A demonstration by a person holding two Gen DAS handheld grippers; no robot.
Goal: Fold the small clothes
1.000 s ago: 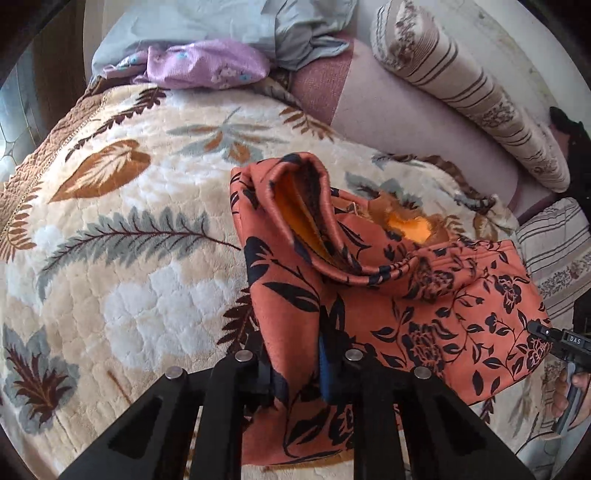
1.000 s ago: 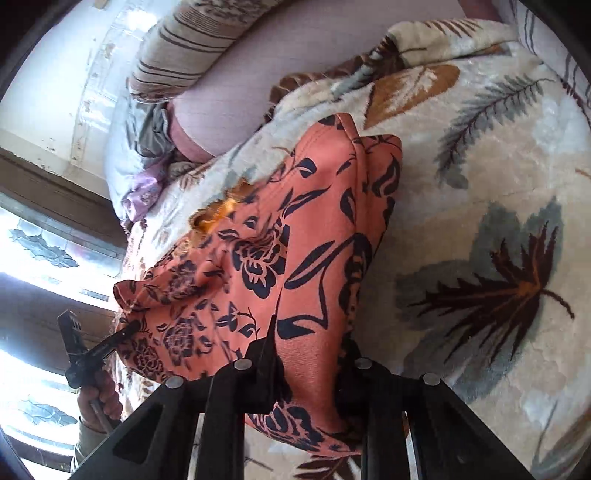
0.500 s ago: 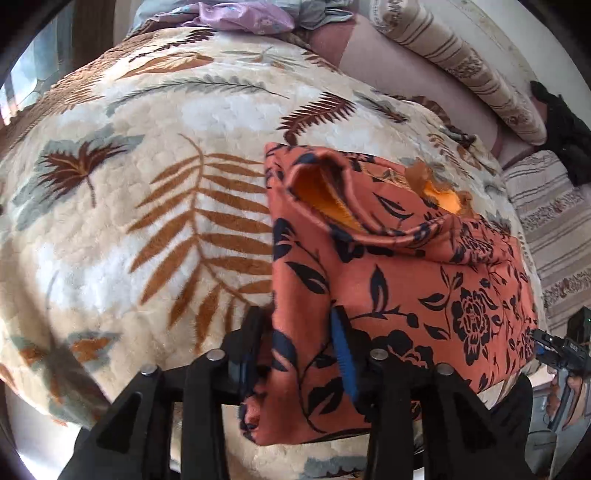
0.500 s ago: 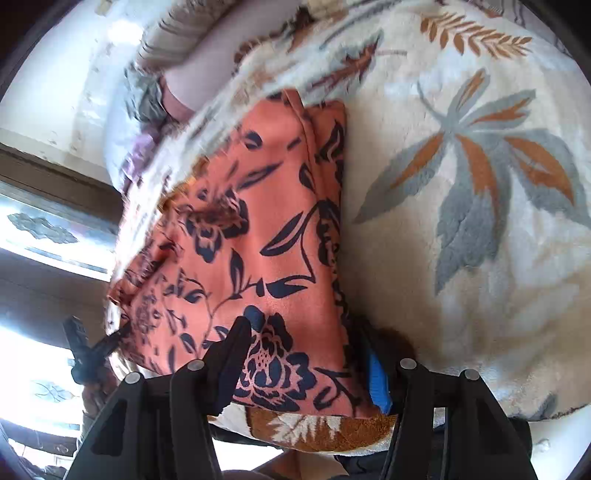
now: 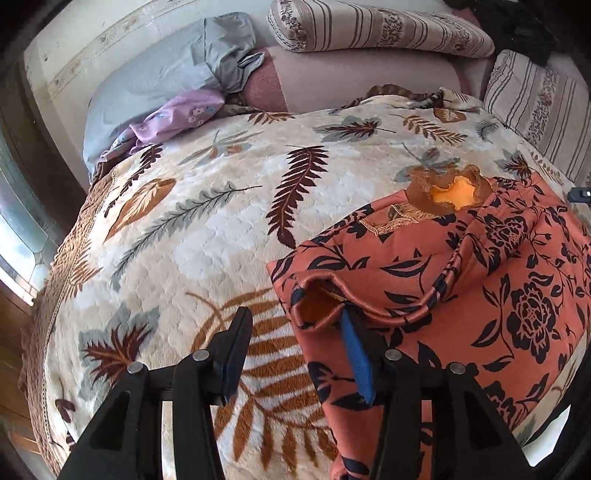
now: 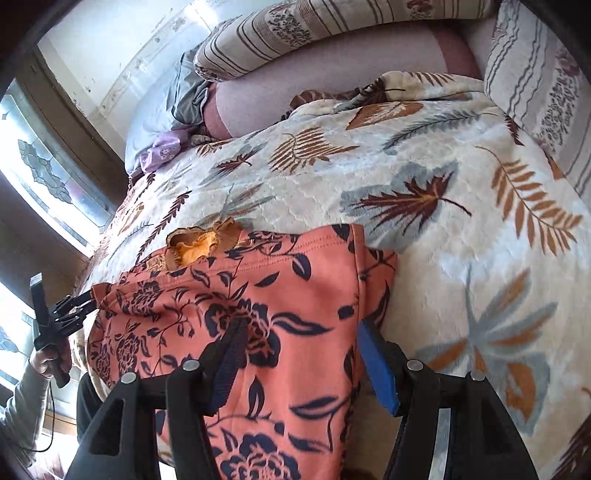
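Orange floral garment point(image 5: 461, 280), just one, lies on our leaf-patterned blanket point(image 5: 207, 229) at four o'clock in the left view. Our left gripper point(image 5: 295, 347) and right gripper point(image 6: 299, 354) both have fingers spread, holding nothing. We count two striped pillows point(image 5: 376, 29) at twelve o'clock.

Blanket point(image 5: 221, 236): cream plush with brown, grey and orange leaf print, spread over the whole near bed.
Bolster point(image 5: 376, 29): striped, lying far along the wall.
Striped cushion point(image 5: 535, 107): far right.
Grey bedding point(image 5: 166, 70): crumpled, far left.
Lilac cloth point(image 5: 177, 114): floral, just beside the grey bedding.
Window point(image 6: 40, 173): patterned glass, far left.
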